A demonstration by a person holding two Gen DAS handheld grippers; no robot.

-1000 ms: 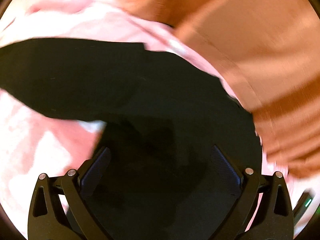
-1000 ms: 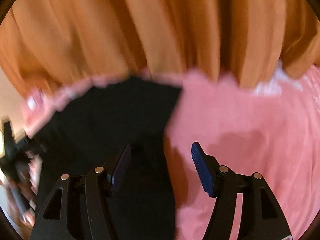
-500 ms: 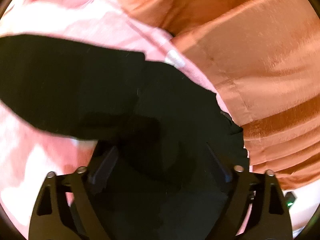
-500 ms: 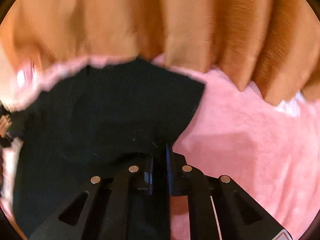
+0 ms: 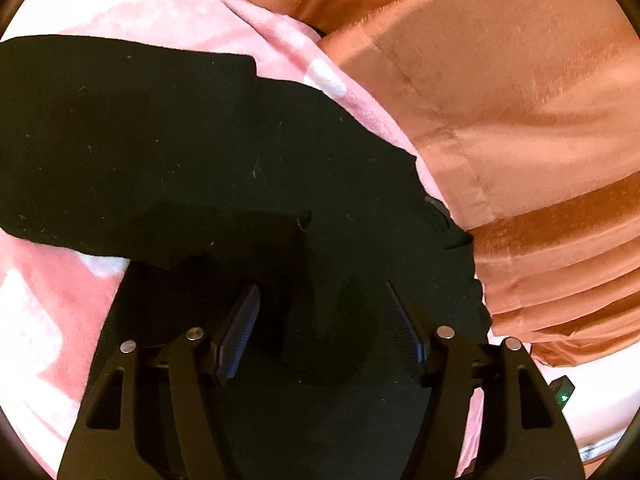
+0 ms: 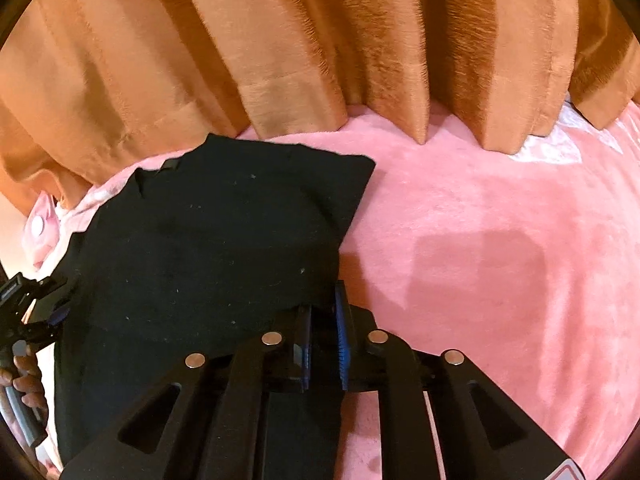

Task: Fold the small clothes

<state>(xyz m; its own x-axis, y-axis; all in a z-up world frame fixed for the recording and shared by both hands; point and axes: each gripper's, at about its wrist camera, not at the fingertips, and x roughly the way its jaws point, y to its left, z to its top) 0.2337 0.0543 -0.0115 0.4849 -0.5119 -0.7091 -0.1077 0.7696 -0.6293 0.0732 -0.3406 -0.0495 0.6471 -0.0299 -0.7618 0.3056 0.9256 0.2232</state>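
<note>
A black garment (image 5: 160, 140) lies spread on a pink blanket (image 5: 40, 320), one part folded over the rest. My left gripper (image 5: 322, 296) hovers low over its near part. Its jaws are closing, with a low hump of the black cloth between the pads and neither pad pressing on it. In the right wrist view the garment (image 6: 200, 260) fills the left half. My right gripper (image 6: 323, 304) sits at its right edge, jaws nearly together and easing open slightly, with the cloth's edge pinched between the pads. The left gripper (image 6: 28, 304) shows at the far left, held by a hand (image 6: 24, 376).
An orange curtain (image 6: 320, 40) hangs in folds along the far side of the blanket (image 6: 480, 260) and touches it. In the left wrist view the curtain (image 5: 500, 100) borders the garment on the right. Bare pink blanket stretches to the right of the garment.
My right gripper went from open to nearly shut on the garment's right edge. The left gripper's jaws narrowed over the black cloth, and the view shifted slightly.
</note>
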